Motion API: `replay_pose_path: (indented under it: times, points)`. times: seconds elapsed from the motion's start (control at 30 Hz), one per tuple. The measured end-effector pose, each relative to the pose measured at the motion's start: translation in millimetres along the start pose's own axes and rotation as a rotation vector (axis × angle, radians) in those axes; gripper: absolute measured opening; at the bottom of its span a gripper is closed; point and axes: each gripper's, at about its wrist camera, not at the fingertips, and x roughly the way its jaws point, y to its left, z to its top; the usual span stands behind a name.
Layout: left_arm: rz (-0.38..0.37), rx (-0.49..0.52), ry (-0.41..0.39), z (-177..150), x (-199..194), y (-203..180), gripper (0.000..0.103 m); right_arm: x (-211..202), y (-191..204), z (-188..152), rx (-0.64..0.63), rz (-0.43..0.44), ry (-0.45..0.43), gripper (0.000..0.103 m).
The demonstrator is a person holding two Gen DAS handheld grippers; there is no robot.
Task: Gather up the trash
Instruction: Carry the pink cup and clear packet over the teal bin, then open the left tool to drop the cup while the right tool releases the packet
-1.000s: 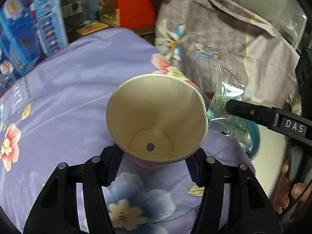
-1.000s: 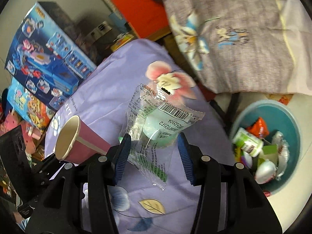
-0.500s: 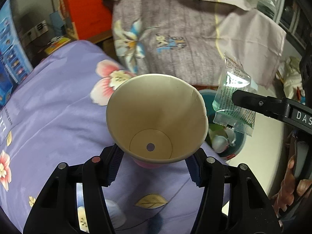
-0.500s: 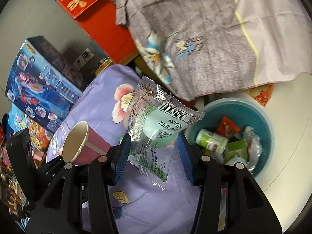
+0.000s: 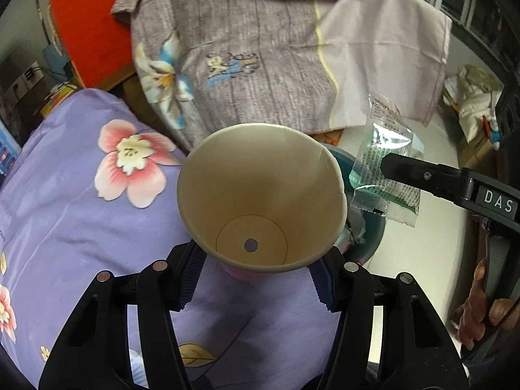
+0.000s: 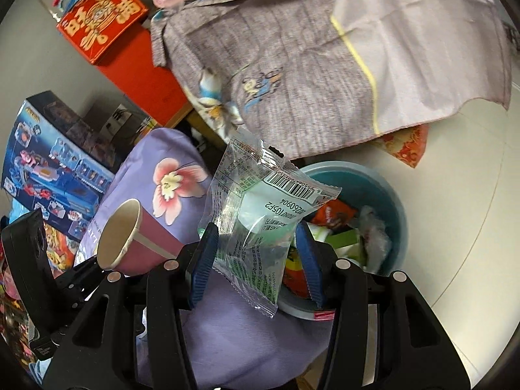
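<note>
My left gripper (image 5: 260, 276) is shut on an empty pink paper cup (image 5: 263, 195), held mouth-up over the edge of the purple flowered bed cover (image 5: 81, 211). The cup also shows in the right wrist view (image 6: 136, 237). My right gripper (image 6: 256, 256) is shut on a clear plastic wrapper (image 6: 260, 221) with green print and a barcode, held above the near rim of a teal trash bin (image 6: 386, 195) on the floor. The wrapper (image 5: 383, 162) and the bin (image 5: 373, 237) also show in the left wrist view, to the right of the cup.
The bin holds several wrappers and a small bottle. A grey flowered cloth (image 6: 292, 65) hangs over furniture behind the bin. A red box (image 6: 100, 22) and blue toy boxes (image 6: 48, 162) stand at the left. The floor (image 6: 455, 227) is pale tile.
Both grippers have moved off the bed toward the bin. The wrapper is now over the bin's near rim, and the cup has reached the bed's edge beside it.
</note>
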Motion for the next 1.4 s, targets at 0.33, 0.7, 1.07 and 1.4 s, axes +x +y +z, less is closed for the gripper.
replay_pose_path:
  times: [0.33, 0.7, 1.07, 1.4]
  points:
    - [-0.014, 0.046, 0.033, 10.0, 22.2, -28.9, 0.059, -3.0, -30.7, -0.4, 0.047, -0.011, 0.002, 0.047]
    - [-0.041, 0.075, 0.067, 18.0, 44.8, -46.5, 0.059, 1.1, -49.6, 3.1, 0.08, -0.037, 0.019, 0.048]
    - [-0.077, 0.083, 0.103, 27.1, 69.0, -51.0, 0.059, 9.3, -59.9, 8.7, 0.101, -0.053, 0.031, 0.048]
    - [-0.071, 0.077, 0.116, 28.6, 80.5, -52.4, 0.08, 18.0, -60.2, 11.4, 0.099, -0.059, 0.052, 0.048]
